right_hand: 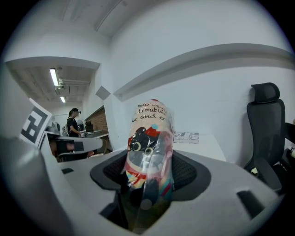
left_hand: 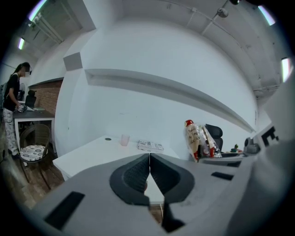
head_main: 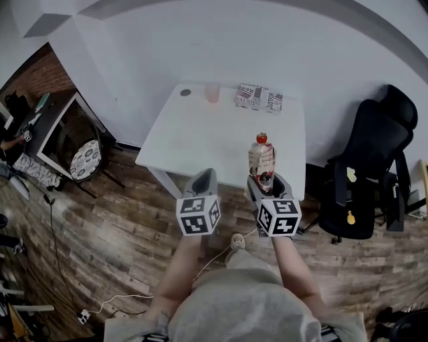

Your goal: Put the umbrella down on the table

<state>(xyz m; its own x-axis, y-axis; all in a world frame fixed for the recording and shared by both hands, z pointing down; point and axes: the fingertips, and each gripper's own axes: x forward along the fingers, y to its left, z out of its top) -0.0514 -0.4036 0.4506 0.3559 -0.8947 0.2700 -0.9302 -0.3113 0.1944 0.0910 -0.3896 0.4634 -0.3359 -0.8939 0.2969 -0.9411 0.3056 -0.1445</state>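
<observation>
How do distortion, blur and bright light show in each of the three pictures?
Head view: strong fisheye bending, and the white table looks washed out. Left gripper view: round dark border, ceiling lights glare at the rim, and the left gripper near the lens is soft. Right gripper view: the umbrella between the jaws sits close to the lens, so its lower part blurs.

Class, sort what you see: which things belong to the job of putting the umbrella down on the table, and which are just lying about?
Part of the job:
umbrella, folded
right gripper, closed on it
white table

Just lying about:
pink cup on the table
printed packet on the table
black office chair
round-seat chair
</observation>
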